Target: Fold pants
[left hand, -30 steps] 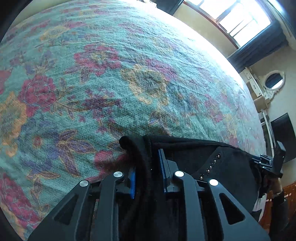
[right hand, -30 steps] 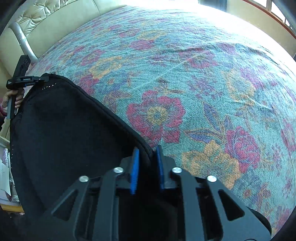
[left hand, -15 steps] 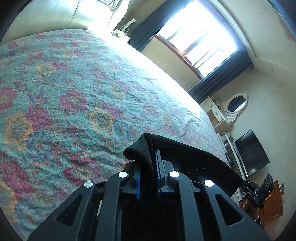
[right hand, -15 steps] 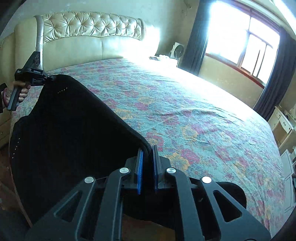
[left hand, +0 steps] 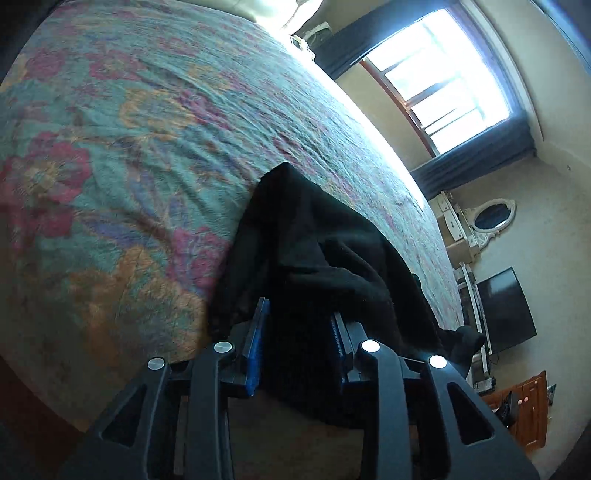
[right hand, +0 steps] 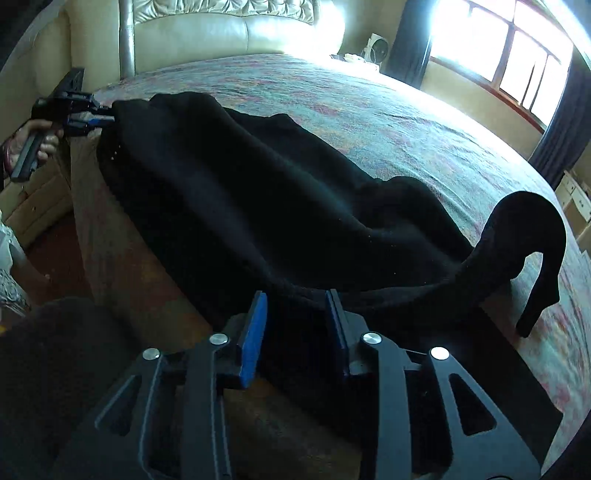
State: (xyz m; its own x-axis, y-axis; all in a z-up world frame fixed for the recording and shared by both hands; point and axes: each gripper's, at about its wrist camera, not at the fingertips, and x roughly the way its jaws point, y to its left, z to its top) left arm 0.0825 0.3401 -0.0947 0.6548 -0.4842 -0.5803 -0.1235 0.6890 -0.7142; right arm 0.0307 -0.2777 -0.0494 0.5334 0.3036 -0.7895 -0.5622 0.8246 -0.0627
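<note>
Floral bedspread (right hand: 388,110) carries the black pants (right hand: 258,206), draped along the near bed edge. Left gripper (left hand: 299,332) and right gripper (right hand: 295,317) are opening, cloth slack between the pads. Lay-down step; next, regrasp for folding.

The pants (right hand: 258,206) are matt black cloth with a soft, slightly fuzzy knit. The bedspread (left hand: 122,147) is woven floral cloth, rough and wrinkled. The headboard (right hand: 207,33) is glossy cream tufted leather. The cabinet (left hand: 532,410) is smooth wood.
</note>
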